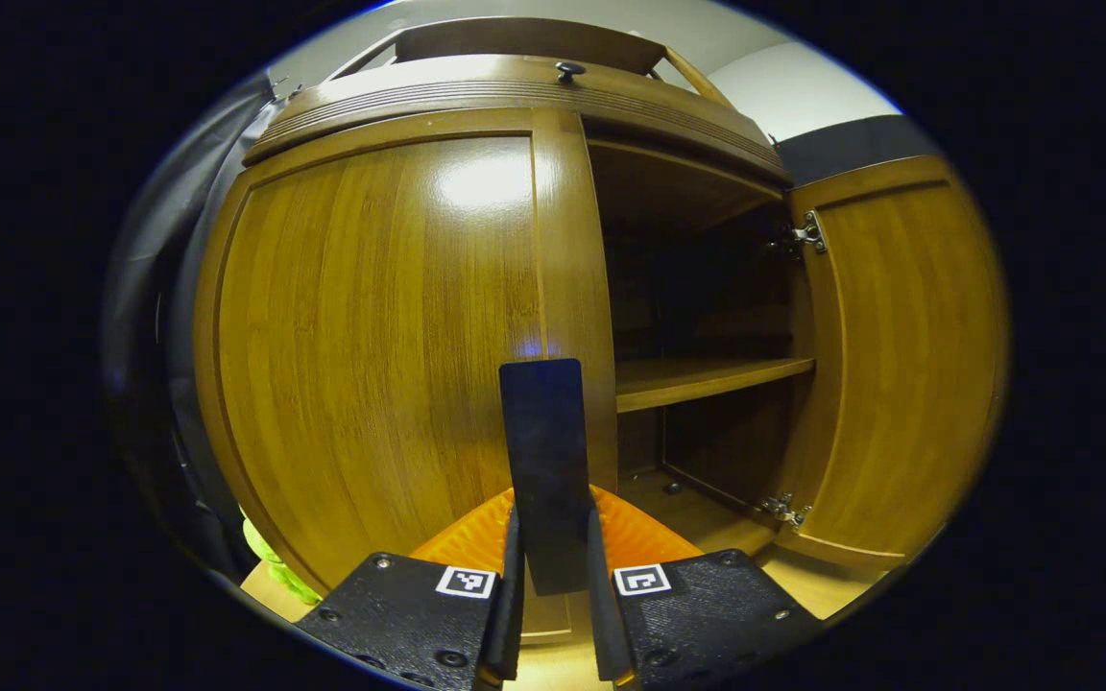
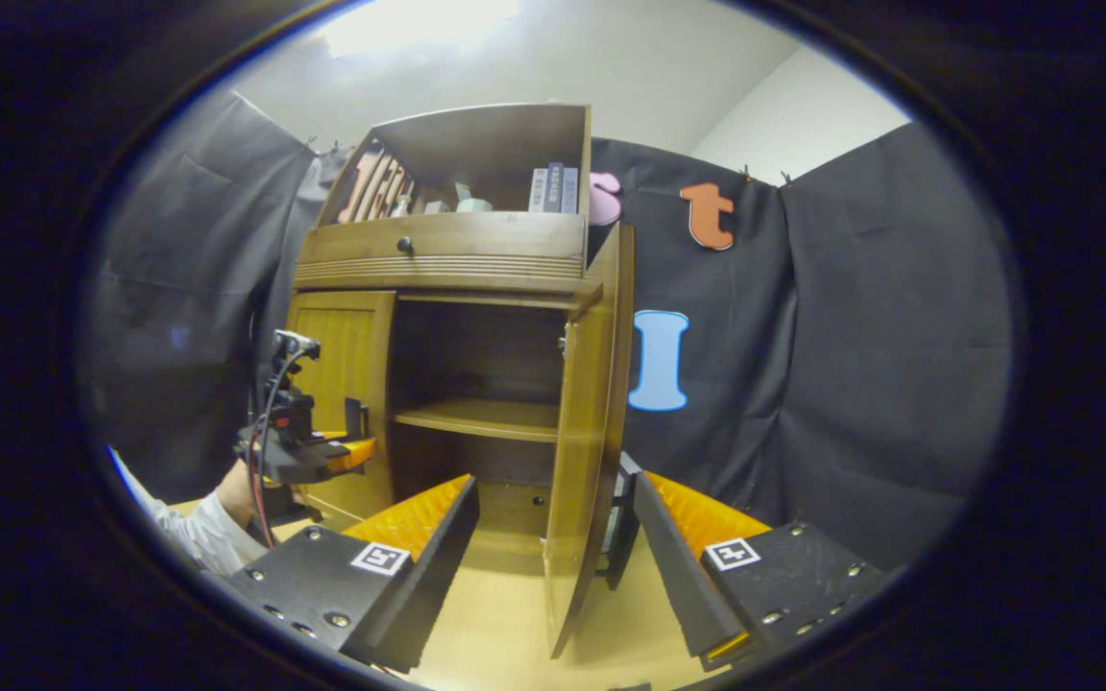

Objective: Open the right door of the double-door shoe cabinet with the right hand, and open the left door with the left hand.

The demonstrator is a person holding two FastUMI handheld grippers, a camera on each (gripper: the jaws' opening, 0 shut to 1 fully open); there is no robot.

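Wooden and glossy, the shoe cabinet has one side already standing wide: the right door is swung out edge-on toward the right gripper view, while the left door lies flat against the cabinet front, not yet opened. The rest of the task appears to turn on that left door.

The left gripper has its fingers pressed in on a dark upright handle, whose long axis runs vertically along the left door's inner edge, just beside the opening. In the right gripper view the same gripper shows at the left door's front, held by a hand with a pale sleeve. Since the hinges sit at the door's far edge from the opening, the pull probably needs to come straight back from the cabinet and then arc outward, away from the opening.

The right gripper hangs spread wide, its fingers either side of the right door's free edge and, as far as I can tell, not touching it. Inside the cabinet a shelf crosses the opening. Pale floor in front of the cabinet leaves room for the swing; the black drape hangs just beside the left door's hinge side and could limit its travel.
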